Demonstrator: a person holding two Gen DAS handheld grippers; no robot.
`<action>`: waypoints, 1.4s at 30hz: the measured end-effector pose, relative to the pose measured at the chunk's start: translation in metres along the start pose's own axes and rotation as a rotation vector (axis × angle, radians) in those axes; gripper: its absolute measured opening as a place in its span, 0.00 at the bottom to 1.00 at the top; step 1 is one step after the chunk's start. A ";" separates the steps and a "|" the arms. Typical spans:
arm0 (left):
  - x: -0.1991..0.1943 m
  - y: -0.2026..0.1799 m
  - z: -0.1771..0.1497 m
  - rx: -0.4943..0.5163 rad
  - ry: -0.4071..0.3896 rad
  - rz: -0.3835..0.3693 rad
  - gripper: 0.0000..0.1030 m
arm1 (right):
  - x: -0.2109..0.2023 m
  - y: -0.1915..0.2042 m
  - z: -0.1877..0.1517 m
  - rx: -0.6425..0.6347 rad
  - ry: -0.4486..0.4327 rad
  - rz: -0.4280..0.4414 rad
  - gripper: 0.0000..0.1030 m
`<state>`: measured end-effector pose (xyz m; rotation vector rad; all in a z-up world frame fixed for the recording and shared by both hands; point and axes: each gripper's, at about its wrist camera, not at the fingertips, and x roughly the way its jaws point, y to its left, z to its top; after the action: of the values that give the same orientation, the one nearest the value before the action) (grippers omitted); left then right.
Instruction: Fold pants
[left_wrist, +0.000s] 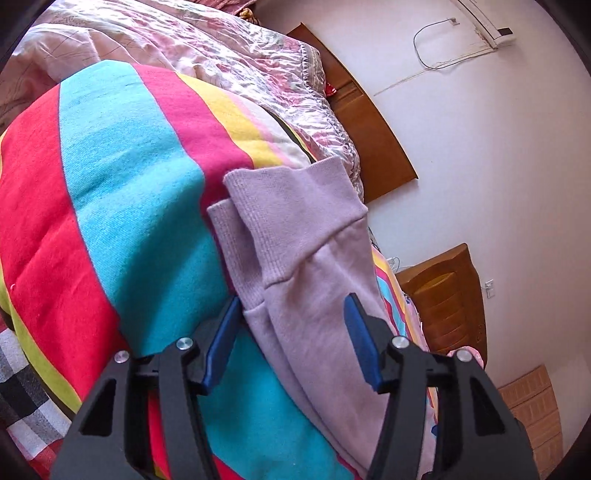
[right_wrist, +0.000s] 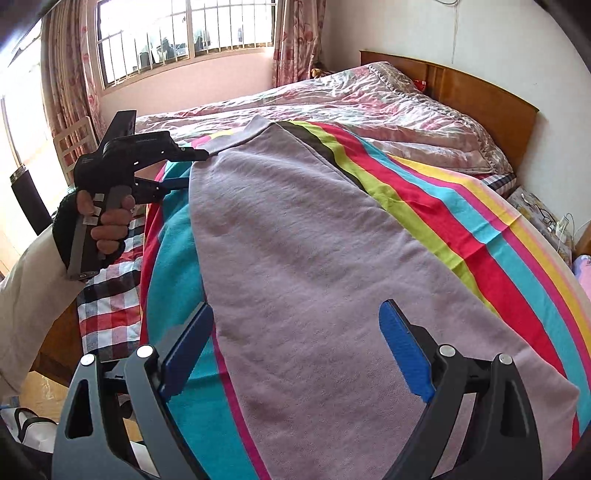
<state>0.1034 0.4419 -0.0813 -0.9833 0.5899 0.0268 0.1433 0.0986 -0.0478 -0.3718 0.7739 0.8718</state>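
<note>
A bright bedroom, barred window (right_wrist: 184, 33) at the top of the right wrist view, and a striped blanket (right_wrist: 461, 206) spread over the bed as the working surface. Now to the tongs: the right gripper (right_wrist: 295, 347) sits at the bottom of its frame with both blue pads wide apart and nothing clamped, lilac cloth lying flat between and beneath them. The left gripper (left_wrist: 291, 339), bottom centre of the left wrist view, also has its jaws apart, one pad just beside the cloth's edge and the other over it, not pinching yet as far as the frame shows. The pants (right_wrist: 295, 240) lie lengthwise, running from the bottom of the right view up to the upper left, legs stacked, with the ribbed cuffs (left_wrist: 273, 214) at mid-frame in the left view. In the right view the left gripper reaches in from the upper left, held by the person's hand (right_wrist: 107, 221). My read: this is the grab for the next fold. To do it well, each gripper should bite through both layers at the edge, catch no blanket, then lift evenly so the cuffs land square on the waist end. The pink quilt (right_wrist: 369, 99) behind stays out of play.
</note>
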 end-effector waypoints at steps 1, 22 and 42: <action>0.004 -0.002 0.002 0.016 -0.002 0.000 0.54 | 0.001 0.000 -0.001 0.003 0.008 0.000 0.86; -0.018 -0.188 -0.010 0.559 -0.198 0.055 0.14 | 0.044 -0.051 0.013 0.146 0.070 -0.115 0.87; 0.044 -0.276 -0.322 1.325 0.129 -0.094 0.93 | -0.216 -0.189 -0.174 0.691 -0.258 -0.357 0.80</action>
<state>0.0708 0.0213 -0.0212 0.2819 0.5262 -0.4625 0.1283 -0.2348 -0.0083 0.2123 0.6924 0.2734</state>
